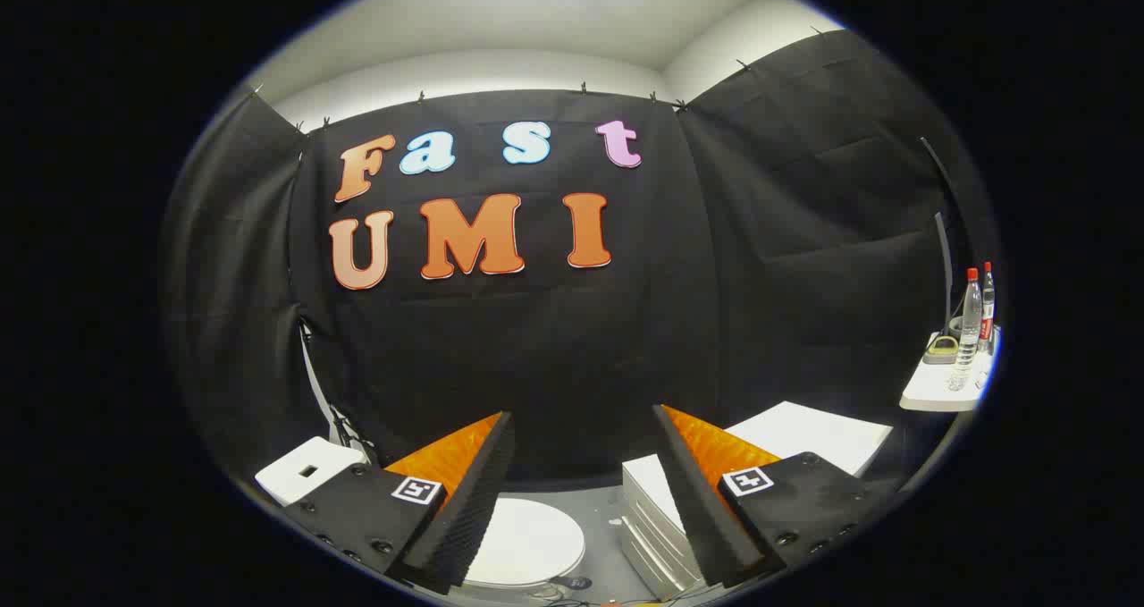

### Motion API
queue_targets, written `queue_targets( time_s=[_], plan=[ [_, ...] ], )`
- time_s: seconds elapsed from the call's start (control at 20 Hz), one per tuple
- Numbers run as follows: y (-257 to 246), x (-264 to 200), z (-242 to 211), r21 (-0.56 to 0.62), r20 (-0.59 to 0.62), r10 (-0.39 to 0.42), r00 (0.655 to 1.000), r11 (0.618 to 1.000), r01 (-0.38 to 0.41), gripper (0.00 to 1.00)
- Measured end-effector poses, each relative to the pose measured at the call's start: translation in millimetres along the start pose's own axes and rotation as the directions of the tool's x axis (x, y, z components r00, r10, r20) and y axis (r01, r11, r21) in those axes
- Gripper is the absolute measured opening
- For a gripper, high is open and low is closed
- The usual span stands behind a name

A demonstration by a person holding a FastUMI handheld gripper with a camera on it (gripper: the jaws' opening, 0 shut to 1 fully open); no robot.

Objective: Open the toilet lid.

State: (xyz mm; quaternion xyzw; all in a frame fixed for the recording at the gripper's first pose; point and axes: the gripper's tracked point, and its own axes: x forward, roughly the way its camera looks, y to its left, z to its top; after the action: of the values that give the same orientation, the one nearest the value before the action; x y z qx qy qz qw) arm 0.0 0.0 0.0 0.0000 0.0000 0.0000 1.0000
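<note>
White and closed, the toilet lid point(525, 543) lies flat low down, just beyond the tool point(581, 428), nearer its left finger; the tool hangs high above it with fingers spread wide and nothing between them, probably released in readiness to hook the lid's edge; a white drawer unit point(651, 522) stands just beside the toilet under the right finger; two clear bottles point(974, 325) stand well apart on a small white worktop point(929, 397); lifting has not begun.

Gripper cam held high, facing the booth wall, well back; fingers point(505, 464) at bottom, toilet lid point(527, 544) below.
</note>
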Motion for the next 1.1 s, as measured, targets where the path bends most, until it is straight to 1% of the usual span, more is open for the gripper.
queue_targets(
  time_s=[0.35, 0.5, 0.7, 0.85, 0.95, 1.1],
  plan=[
    [-2.1, -3.9, 3.6, -0.036, 0.002, -0.006, 1.0, 0.999, 0.006, 0.98],
    [-4.0, -9.4, 1.6, -0.031, 0.001, 0.0, 1.0, 1.0, 0.001, 0.98],
    [-12.6, -11.2, 6.4, -0.022, 0.017, -0.018, 1.0, 1.0, 0.019, 0.98],
    [-8.3, -10.1, 6.3, -0.032, 0.02, -0.011, 1.0, 0.999, 0.012, 0.98],
    [-2.4, -8.6, 2.0, -0.013, 0.022, 0.0, 1.0, 1.0, 0.001, 0.98],
    [10.1, -10.2, -11.2, 0.034, 0.031, 0.039, 0.999, 0.999, -0.04, 0.98]
  ],
)
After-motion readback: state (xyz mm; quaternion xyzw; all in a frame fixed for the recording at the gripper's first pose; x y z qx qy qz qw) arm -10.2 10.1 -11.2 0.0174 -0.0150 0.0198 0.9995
